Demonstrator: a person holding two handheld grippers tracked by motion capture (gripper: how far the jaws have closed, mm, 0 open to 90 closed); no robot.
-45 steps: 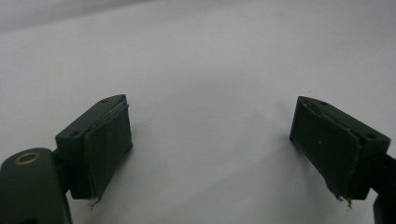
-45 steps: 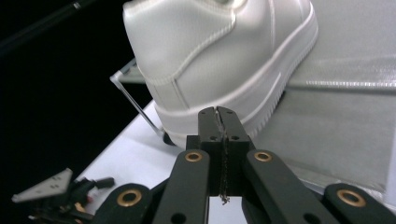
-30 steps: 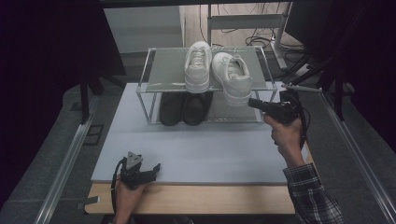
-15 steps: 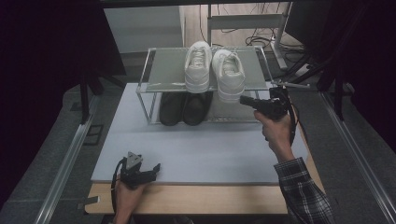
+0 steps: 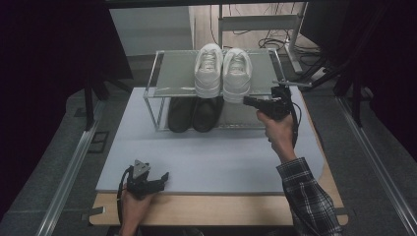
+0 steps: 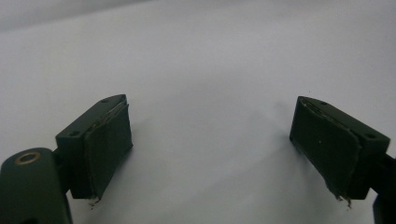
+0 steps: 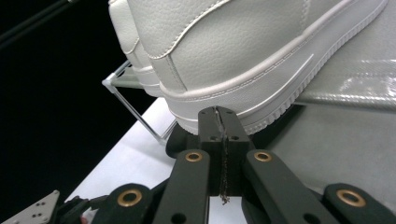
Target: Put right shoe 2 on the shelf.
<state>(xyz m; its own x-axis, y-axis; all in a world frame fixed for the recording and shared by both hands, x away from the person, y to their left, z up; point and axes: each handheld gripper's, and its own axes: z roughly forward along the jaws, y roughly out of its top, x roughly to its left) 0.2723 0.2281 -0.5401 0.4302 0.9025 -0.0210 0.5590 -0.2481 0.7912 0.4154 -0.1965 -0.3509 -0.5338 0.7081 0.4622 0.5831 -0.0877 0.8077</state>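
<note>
We're in a lab or recording setup here, not anyone's home: a wooden table (image 5: 221, 211) topped with a pale sheet (image 5: 216, 157) sits fenced by metal rails (image 5: 66, 172), with dark curtains (image 5: 49, 73) closing in on both sides. Behind it, loose cables (image 5: 265, 39) sprawl across the floor, and a metal shoe rack (image 5: 172, 78) stands staged on the sheet.

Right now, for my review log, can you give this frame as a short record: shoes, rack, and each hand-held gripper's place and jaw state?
rack: two-tier shoe rack at the far end of the table mat
top tier: pair of white sneakers
bottom tier: pair of black shoes
left hand-held gripper: low over the mat's near edge, jaws wide open, empty
right hand-held gripper: jaws shut, empty, tips at the right white sneaker's heel
</note>
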